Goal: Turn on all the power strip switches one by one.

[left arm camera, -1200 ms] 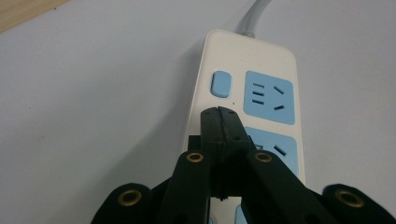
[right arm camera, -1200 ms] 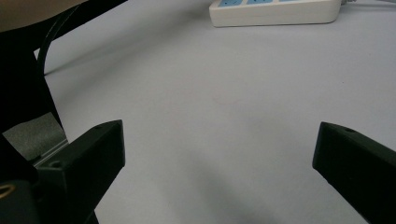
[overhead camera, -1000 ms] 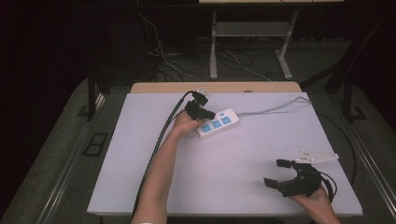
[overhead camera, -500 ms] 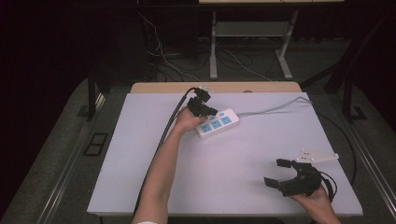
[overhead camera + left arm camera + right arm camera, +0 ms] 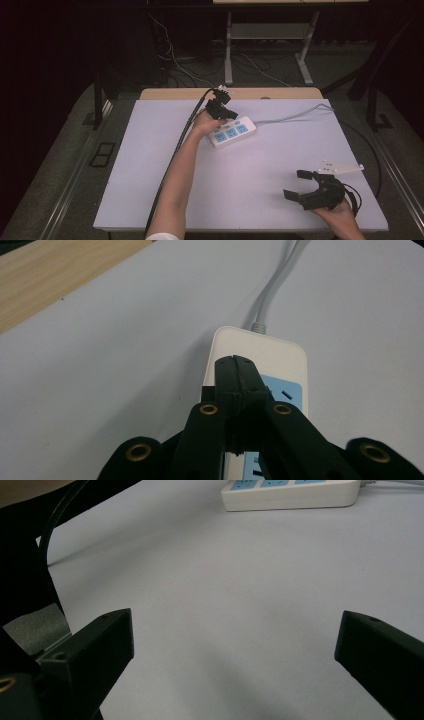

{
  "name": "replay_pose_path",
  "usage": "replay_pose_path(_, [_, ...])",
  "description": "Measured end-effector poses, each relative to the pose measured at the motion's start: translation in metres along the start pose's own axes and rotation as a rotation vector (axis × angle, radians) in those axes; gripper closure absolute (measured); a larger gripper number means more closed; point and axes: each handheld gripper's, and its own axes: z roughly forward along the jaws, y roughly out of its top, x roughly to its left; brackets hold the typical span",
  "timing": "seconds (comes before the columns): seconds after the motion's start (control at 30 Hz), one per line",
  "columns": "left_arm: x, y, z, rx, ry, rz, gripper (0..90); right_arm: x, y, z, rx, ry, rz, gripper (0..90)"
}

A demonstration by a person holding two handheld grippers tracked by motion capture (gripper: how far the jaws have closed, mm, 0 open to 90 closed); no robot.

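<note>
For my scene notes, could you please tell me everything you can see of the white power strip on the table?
The power strip is a flat, rounded white bar that looks like plastic, with blue panels around its sockets. It lies flat and slantwise on the far middle of the white table. A pale grey cord leaves its right end and runs off toward the table's far right edge. The left claw, shut with nothing between its jaws, is right over the strip's top; whether it touches cannot be told. No plug sits in the sockets that show.

A dark room: grey floor point(image 5: 55, 165), metal frame point(image 5: 270, 45) behind the white table point(image 5: 150, 150).
</note>
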Motion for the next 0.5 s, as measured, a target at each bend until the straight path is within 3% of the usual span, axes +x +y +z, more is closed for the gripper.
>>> replay_pose_path(0.5, [-0.004, -0.004, 0.018, 0.025, -0.004, 0.004, 89.3, 0.000, 0.000, -0.001, 0.000, 0.003, -0.004, 2.2])
